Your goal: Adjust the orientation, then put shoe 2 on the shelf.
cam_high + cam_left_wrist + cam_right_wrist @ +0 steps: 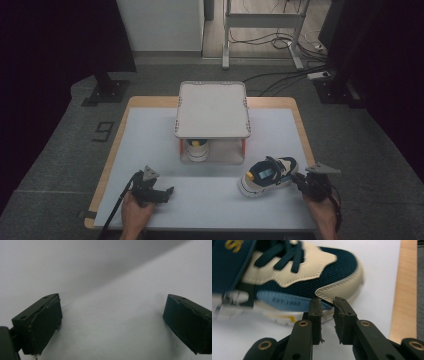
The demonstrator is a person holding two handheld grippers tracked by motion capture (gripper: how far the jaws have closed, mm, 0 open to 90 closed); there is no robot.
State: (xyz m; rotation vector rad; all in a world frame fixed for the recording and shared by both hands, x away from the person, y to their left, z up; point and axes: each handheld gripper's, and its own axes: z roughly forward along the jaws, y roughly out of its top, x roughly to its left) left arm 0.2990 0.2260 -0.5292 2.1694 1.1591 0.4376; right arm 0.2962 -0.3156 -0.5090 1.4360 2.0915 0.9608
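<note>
1. At the lower left of the high view, the left gripper [168,192] rests low over the white mat [150,145] with nothing near it. In the left gripper view its jaws stand wide apart at the two lower corners of the frame, with bare mat between them, so it holds nothing and looks idle.

2. At the centre of the high view stands a small two-level shelf [212,107]. A white cup with a yellow top [196,148] sits on its lower level, towards the left side, under the top board. The rest of that level looks free.

3. At the lower right of the high view, a navy and cream sneaker [267,176] lies on the mat, in front of the shelf's right corner and apart from it.

4. The right gripper [298,179] is at the shoe's right end. In the right gripper view its jaws are narrowed to a thin gap at the lower centre, with the tips at the cream edge of the sneaker [294,280]. They seem to pinch that edge, though the contact is partly blurred.

5. Judging by the layout, the shoe is probably bound for the shelf. If so, the grasp is about made, while the lift, the carry and the placing are all left to do.
</note>
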